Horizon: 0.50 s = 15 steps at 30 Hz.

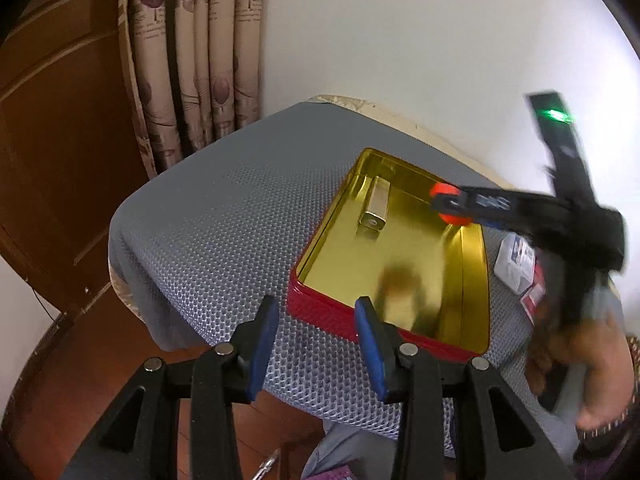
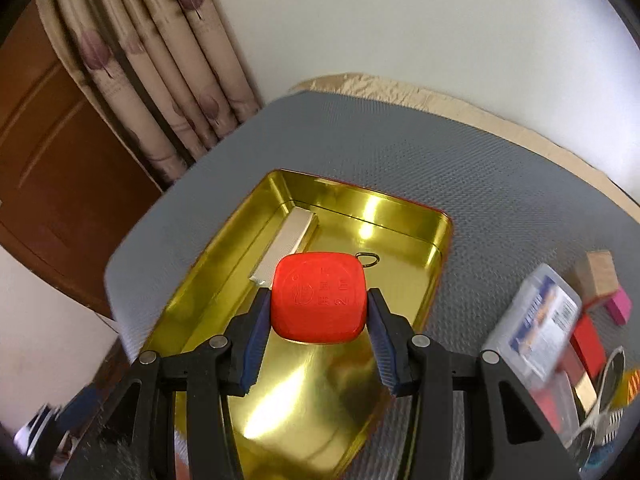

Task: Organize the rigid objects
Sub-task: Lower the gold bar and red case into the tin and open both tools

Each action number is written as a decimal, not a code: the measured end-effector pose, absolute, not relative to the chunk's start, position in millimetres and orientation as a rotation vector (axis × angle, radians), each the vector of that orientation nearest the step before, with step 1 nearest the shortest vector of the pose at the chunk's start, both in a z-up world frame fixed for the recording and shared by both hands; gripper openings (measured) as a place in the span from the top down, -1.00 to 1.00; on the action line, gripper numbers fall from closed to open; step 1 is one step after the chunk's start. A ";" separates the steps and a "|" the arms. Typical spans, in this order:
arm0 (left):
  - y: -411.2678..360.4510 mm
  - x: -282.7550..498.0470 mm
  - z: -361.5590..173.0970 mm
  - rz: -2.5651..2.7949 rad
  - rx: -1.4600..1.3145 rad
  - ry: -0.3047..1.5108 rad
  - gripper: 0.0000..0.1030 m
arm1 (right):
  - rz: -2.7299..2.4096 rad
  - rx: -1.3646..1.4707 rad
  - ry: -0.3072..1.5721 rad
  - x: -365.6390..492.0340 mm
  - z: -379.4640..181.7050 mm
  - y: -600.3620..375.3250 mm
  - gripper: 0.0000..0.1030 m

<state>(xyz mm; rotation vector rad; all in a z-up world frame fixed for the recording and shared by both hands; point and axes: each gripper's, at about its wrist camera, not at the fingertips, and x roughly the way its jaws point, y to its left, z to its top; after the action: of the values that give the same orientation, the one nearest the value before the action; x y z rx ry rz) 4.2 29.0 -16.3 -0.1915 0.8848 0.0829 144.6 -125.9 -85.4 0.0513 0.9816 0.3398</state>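
An open red tin [image 1: 320,314] with a shiny gold inside [image 2: 400,236] lies on a grey mesh mat. A small gold-coloured bar [image 1: 375,208] [image 2: 286,242] rests in it near the far left wall. My right gripper [image 2: 318,300] is shut on a red rounded-square tape measure [image 2: 318,292], held over the tin. Its metal loop [image 2: 367,259] pokes out at the far corner. In the left wrist view the right gripper [image 1: 450,208] hangs above the tin's far right side. My left gripper [image 1: 316,308] is open and empty at the tin's near left corner.
Right of the tin lie a clear plastic box [image 2: 536,320] [image 1: 514,264], a wooden block [image 2: 600,276], a pink block [image 2: 620,308], a red block [image 2: 588,344] and a metal utensil [image 2: 600,400]. A hand [image 1: 580,360] holds the right gripper. Curtains and a wooden door stand behind left.
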 end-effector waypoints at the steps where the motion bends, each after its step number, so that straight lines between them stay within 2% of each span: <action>1: 28.1 4.8 -17.1 0.081 -0.184 0.886 0.22 | 0.336 0.050 0.989 148.8 -89.2 -124.9 0.15; 13: 33.4 14.2 -30.4 0.057 -0.201 0.939 0.22 | 0.308 0.034 1.052 174.7 -120.3 -113.0 0.12; 14: 33.3 14.5 -31.0 0.057 -0.197 0.940 0.22 | 0.307 0.045 1.048 175.9 -118.7 -113.8 0.09; 15: 32.5 14.8 -31.5 0.054 -0.193 0.943 0.22 | 0.305 0.059 1.039 174.8 -116.1 -116.5 -0.05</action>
<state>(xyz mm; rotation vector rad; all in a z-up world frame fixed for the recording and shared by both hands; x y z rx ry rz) 14.8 32.5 -31.5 -0.1931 0.9430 0.0541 174.8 -116.5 -116.1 0.0587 1.0394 0.3054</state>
